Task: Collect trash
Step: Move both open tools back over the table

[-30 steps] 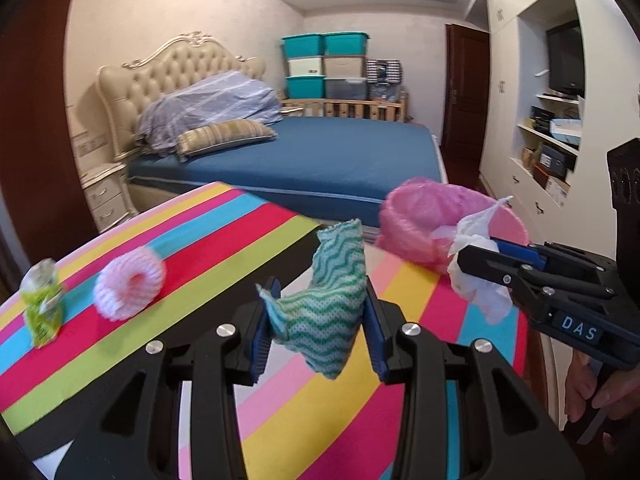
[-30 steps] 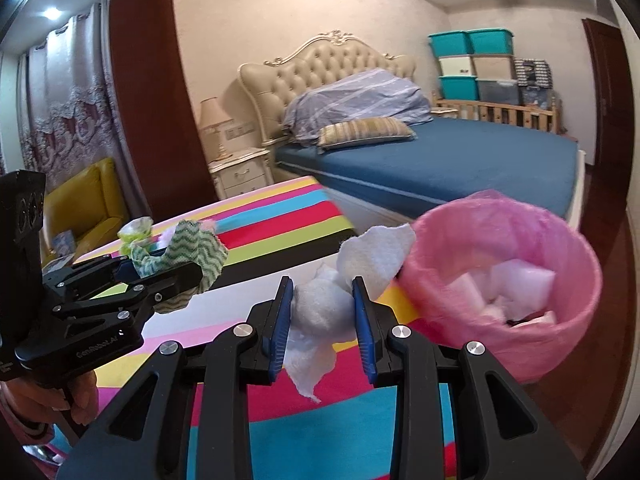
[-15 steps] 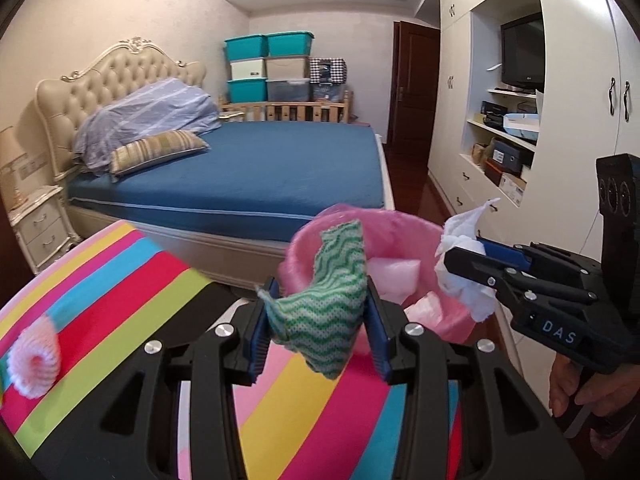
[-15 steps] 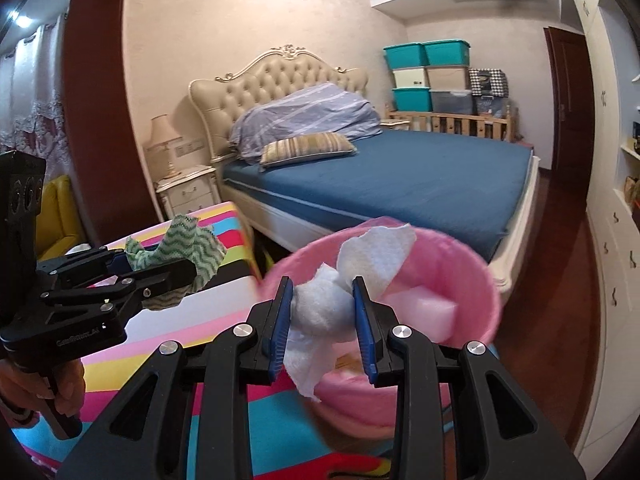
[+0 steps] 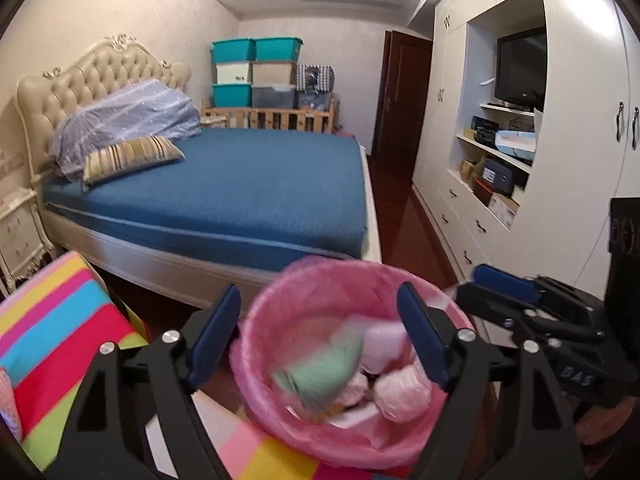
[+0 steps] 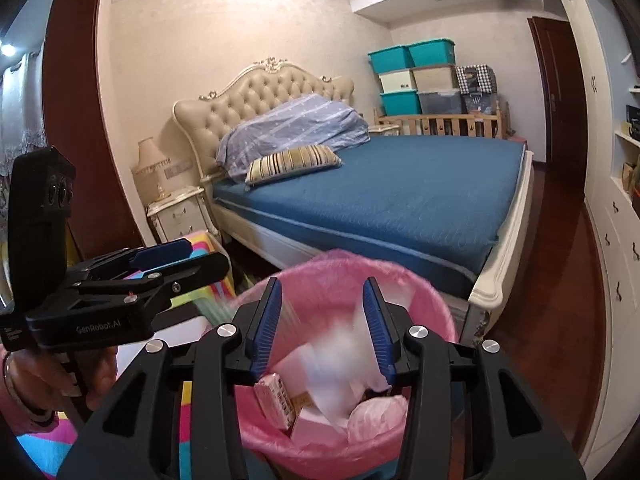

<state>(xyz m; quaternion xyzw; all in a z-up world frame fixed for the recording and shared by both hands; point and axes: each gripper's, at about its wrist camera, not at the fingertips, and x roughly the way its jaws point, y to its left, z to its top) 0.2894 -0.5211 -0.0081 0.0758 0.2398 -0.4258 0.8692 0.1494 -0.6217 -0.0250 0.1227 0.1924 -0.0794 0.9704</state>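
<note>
My left claw [image 5: 318, 334] hangs over the pink-lined trash bin [image 5: 280, 432], its jaws opening wide, nothing pressed between the pads. The green wavy cloth [image 5: 320, 376] is a blur below it at about six o'clock, apparently dropping into the bin among pale wrapped scraps. My right claw [image 6: 322, 326] also sits over the bin, seen from the other side, its jaws opening to a narrower gap. The white tissue [image 6: 340, 356] is smeared in the frame just under the pads; I cannot tell whether a corner still clings to the right-hand pad.

The striped surface [image 5: 52, 336] lies at about eight o'clock in the left view, with the edge of a pink foam net [image 5: 8, 408] at nine o'clock, so I judge more trash is left to fetch.

The risks as I read them: the tissue is light and could snag on a pad and ride back out when I pull away. The bin's liner is thin and loose, and a claw swung low across the rim could catch it and drag or tip the bin. The two claws are near each other over one opening, so a hurried withdrawal could knock them together.
</note>
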